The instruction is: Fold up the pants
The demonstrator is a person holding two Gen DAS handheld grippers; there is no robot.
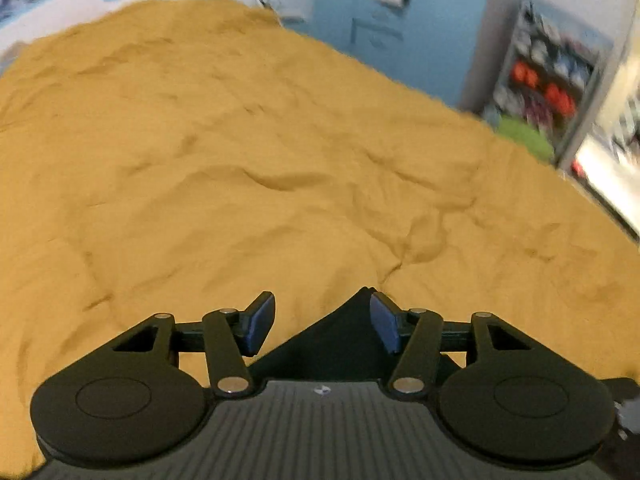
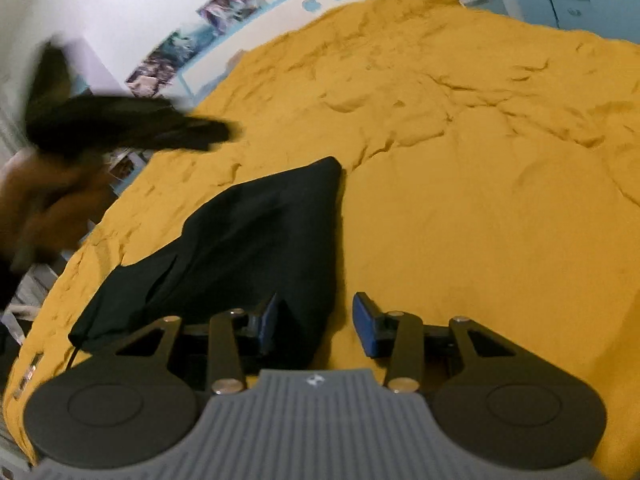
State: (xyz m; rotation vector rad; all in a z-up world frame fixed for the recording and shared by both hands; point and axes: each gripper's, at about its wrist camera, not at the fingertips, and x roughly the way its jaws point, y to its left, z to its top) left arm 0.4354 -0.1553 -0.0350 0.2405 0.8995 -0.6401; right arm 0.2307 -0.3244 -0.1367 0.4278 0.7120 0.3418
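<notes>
Black pants [image 2: 256,248] lying folded and bunched on the mustard bedspread [image 2: 480,200], near its left edge, one corner pointing toward the bed's middle. Right gripper [image 2: 314,326] low over the near end of the pants with jaws apart, cloth between them but not pinched; left gripper [image 1: 322,328] likewise spread, a dark corner just under its right finger. Risk of catching bedspread along with the pants, or only one layer, and dragging the fold askew

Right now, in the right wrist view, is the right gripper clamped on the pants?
No. The right gripper has its jaws apart, and the pants lie loose on the yellow cover, unpinched.
</notes>
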